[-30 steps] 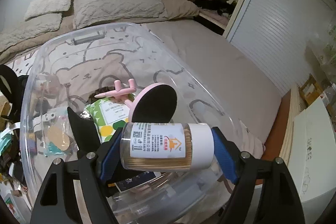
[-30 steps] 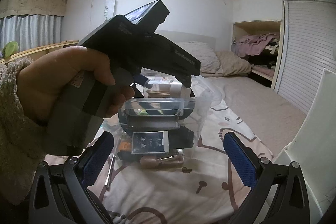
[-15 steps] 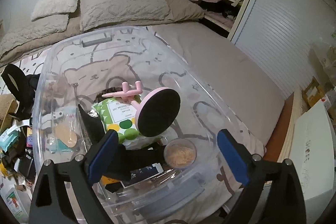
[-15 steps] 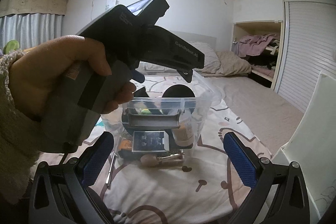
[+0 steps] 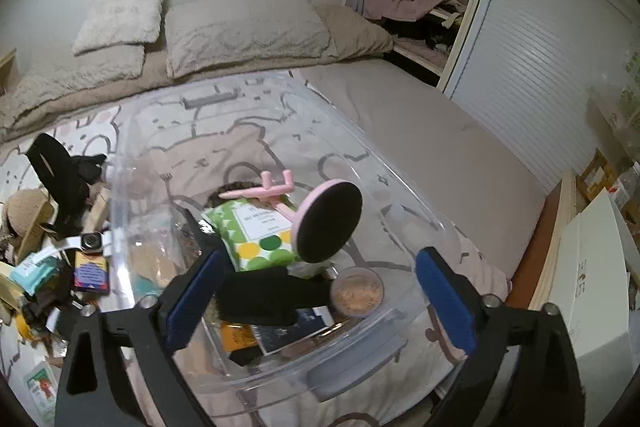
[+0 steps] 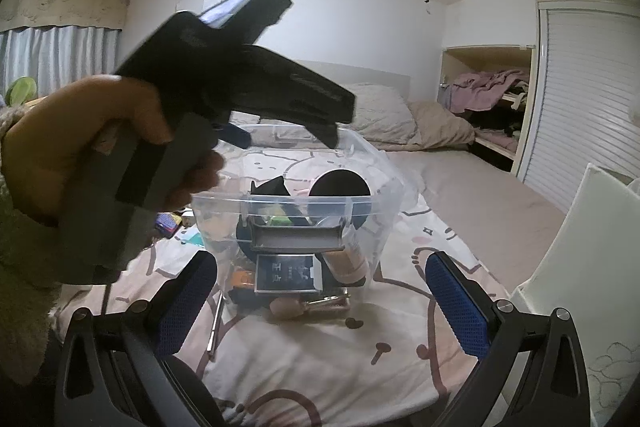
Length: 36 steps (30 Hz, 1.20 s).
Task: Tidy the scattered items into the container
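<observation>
Where the left wrist camera looks steeply down, the left gripper (image 5: 316, 301) hangs over the clear plastic container (image 5: 120, 211) on the bed (image 5: 420, 131), its blue fingers (image 5: 194, 297) opening wide with nothing between them. Only this view shows the inside from above: a toothpick jar (image 5: 357, 291) standing upright near the front wall, a pink round mirror (image 5: 329, 221) leaning over a green dotted wipes pack (image 5: 256, 233), and a black pouch (image 5: 272, 297) beside the jar. It alone also shows the scattered clutter left of the container, a smartwatch (image 5: 91, 241) among it.

Seen from the right wrist camera, the right gripper (image 6: 320, 303) points level-ish at the container's front wall (image 6: 292, 223), fingers spread wide and empty. This view alone shows the person's hand (image 6: 92, 147) in a fuzzy sleeve (image 6: 24, 267), wrapped round the left gripper's handle above the container's left edge. A thin metal rod (image 6: 216, 323) and a small brush (image 6: 288, 308) lie on the bedsheet just in front of the container.
</observation>
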Each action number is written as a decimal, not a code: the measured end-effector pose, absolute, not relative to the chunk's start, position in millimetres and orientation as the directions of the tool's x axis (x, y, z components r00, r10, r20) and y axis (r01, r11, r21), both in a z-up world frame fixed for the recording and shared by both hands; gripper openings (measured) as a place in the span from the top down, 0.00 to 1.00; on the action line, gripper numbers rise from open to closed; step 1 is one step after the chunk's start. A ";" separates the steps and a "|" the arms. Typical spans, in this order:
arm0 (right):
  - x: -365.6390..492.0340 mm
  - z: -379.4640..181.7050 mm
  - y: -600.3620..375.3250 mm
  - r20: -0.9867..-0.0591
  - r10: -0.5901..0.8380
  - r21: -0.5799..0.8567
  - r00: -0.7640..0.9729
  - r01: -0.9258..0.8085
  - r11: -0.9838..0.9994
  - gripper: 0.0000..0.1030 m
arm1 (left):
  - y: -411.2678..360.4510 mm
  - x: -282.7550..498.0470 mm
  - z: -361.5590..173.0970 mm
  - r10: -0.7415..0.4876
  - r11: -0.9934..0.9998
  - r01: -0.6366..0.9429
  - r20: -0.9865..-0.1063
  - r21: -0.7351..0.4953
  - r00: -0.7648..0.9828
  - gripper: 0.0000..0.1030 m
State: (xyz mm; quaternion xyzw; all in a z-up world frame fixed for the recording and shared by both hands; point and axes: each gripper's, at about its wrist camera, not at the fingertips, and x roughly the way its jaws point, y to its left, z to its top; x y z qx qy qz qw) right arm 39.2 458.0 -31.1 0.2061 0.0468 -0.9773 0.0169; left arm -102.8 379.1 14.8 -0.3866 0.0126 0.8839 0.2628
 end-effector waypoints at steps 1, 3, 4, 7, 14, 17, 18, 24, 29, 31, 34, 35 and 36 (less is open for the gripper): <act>39.5 -30.2 457.4 -0.402 -0.009 -0.088 -0.916 0.048 -0.995 0.00 | 374.9 -101.2 16.8 0.454 -0.863 -0.474 -0.681 -0.175 -0.575 0.00; 40.0 -28.1 456.5 -0.396 0.004 -0.093 -0.918 0.036 -0.995 0.00 | 365.9 -98.8 21.4 0.450 -0.865 -0.475 -0.667 -0.161 -0.594 0.00; 40.2 -26.8 456.2 -0.393 0.008 -0.094 -0.920 0.031 -0.995 0.00 | 361.3 -97.3 24.1 0.449 -0.867 -0.474 -0.659 -0.156 -0.604 0.00; 40.6 -22.2 455.7 -0.384 0.017 -0.092 -0.923 0.020 -0.996 0.00 | 344.5 -93.3 30.0 0.440 -0.875 -0.463 -0.634 -0.143 -0.636 0.00; 41.0 -9.0 451.1 -0.352 0.023 -0.078 -0.936 0.005 -0.997 0.00 | 299.2 -75.7 40.4 0.404 -0.897 -0.433 -0.568 -0.092 -0.717 0.00; 41.4 -3.5 444.7 -0.341 0.015 -0.075 -0.940 0.011 -0.997 0.00 | 283.6 -67.8 42.6 0.400 -0.897 -0.435 -0.552 -0.073 -0.732 0.00; 41.4 -1.5 442.0 -0.338 0.011 -0.075 -0.941 0.015 -0.997 0.00 | 278.8 -65.8 42.3 0.402 -0.897 -0.437 -0.551 -0.074 -0.732 0.00; 42.5 8.4 424.7 -0.318 -0.010 -0.084 -0.948 0.039 -0.996 0.00 | 244.1 -45.3 48.1 0.412 -0.892 -0.449 -0.512 -0.056 -0.754 0.00; 47.2 13.9 412.3 -0.300 -0.025 -0.097 -0.954 0.057 -0.994 0.00 | 212.9 -23.8 55.3 0.374 -0.911 -0.412 -0.462 -0.020 -0.804 0.00; 47.4 15.4 408.7 -0.299 -0.032 -0.093 -0.954 0.062 -0.994 0.00 | 203.2 -18.0 55.7 0.367 -0.914 -0.406 -0.453 -0.010 -0.813 0.00; 48.2 16.4 403.5 -0.305 -0.037 -0.092 -0.952 0.068 -0.993 0.00 | 189.4 -9.0 51.6 0.337 -0.923 -0.385 -0.441 0.022 -0.832 0.00; 48.9 16.8 401.7 -0.305 -0.040 -0.094 -0.952 0.072 -0.993 0.00 | 187.3 -7.4 50.1 0.325 -0.926 -0.376 -0.438 0.033 -0.838 0.00; 49.4 17.0 399.8 -0.304 -0.042 -0.095 -0.952 0.074 -0.993 0.00 | 183.3 -5.4 47.3 0.309 -0.930 -0.364 -0.437 0.047 -0.845 0.00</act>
